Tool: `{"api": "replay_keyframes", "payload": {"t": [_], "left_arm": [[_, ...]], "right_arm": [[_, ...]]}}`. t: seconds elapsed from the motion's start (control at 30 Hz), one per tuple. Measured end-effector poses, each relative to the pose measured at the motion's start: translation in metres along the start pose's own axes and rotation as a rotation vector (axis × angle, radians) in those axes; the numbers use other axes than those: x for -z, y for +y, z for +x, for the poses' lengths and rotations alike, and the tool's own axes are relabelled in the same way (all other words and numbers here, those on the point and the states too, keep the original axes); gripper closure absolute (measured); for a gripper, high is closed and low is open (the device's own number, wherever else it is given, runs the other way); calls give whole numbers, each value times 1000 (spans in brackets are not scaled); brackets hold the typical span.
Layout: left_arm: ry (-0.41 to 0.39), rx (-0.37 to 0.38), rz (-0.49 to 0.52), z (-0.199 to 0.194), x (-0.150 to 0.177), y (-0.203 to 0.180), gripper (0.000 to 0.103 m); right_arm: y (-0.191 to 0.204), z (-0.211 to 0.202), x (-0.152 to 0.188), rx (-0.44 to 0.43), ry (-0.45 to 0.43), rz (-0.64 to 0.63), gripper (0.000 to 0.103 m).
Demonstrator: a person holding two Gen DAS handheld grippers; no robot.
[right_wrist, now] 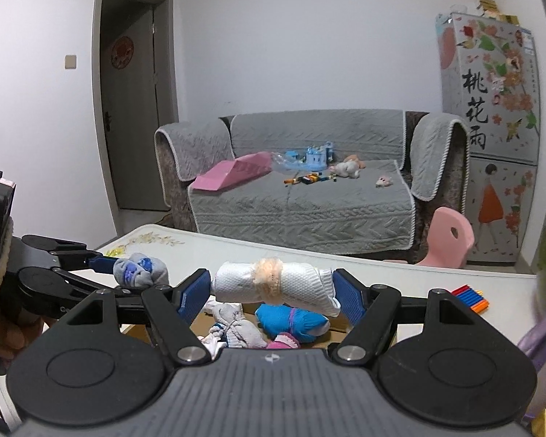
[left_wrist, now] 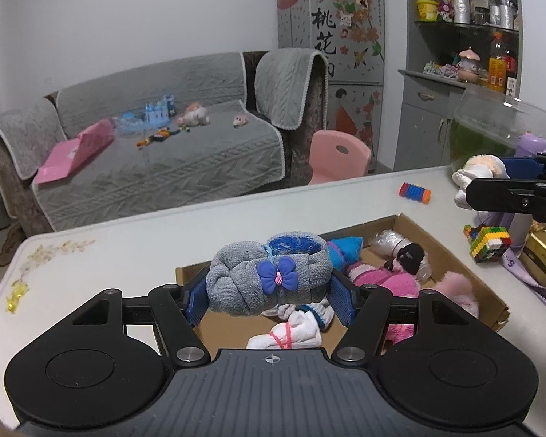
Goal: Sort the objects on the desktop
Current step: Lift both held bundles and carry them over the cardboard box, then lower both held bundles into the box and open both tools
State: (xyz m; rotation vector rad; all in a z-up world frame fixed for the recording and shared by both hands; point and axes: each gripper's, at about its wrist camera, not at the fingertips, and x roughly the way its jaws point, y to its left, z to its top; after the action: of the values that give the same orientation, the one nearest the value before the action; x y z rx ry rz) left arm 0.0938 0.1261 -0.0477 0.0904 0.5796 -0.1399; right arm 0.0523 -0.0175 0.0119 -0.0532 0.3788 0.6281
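Socks fill both tools: my left hand-held gripper (left_wrist: 269, 300) pinches a grey rolled sock bundle with blue bow (left_wrist: 269, 284) at centre frame, my right hand-held gripper (right_wrist: 269, 296) pinches a white rolled sock bundle with peach band (right_wrist: 276, 284), both above the open brown cardboard box (left_wrist: 451, 251), ready for dropping, I judge.

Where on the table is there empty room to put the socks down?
Bare tabletop lies left of the cardboard box, up to the flower print. More lies behind the box, beside the crayons. The box and the right edge near the block cube are crowded.

Glossy table (left_wrist: 309, 204); matt cardboard box (left_wrist: 451, 255) — knitted cloth sock bundle (left_wrist: 269, 276).
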Motion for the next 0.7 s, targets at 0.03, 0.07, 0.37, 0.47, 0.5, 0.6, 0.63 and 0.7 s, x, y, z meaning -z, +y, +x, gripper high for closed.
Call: {"api": "replay_keyframes", "payload": {"t": [0.03,0.07,0.37,0.47,0.5,0.6,0.63,0.7], "left_arm": [[8,2,-6,4,1,2,32],[15,4,-10,7,1,4,32],[77,14,-32,35,5,18,32],[91,10,-37,42,5,22,32],[96,12,-41,44,5,24,32],[105,14,-48,49,6,27,32],[107,11,-45,50,7,27,32],[110,4,-45,54,9,29,32]], "right_arm": [[2,1,0,-2,5,-3,33],[2,4,1,-3,10,-6,33],[6,28,-2,4,73,-33,33],[6,33,-1,9,89,-37,33],[5,34,-1,10,94,-37,33],[5,39,-1,15,108,-41,33],[4,40,0,17,112,-41,33],[3,43,0,19,119,-42,33]]}}
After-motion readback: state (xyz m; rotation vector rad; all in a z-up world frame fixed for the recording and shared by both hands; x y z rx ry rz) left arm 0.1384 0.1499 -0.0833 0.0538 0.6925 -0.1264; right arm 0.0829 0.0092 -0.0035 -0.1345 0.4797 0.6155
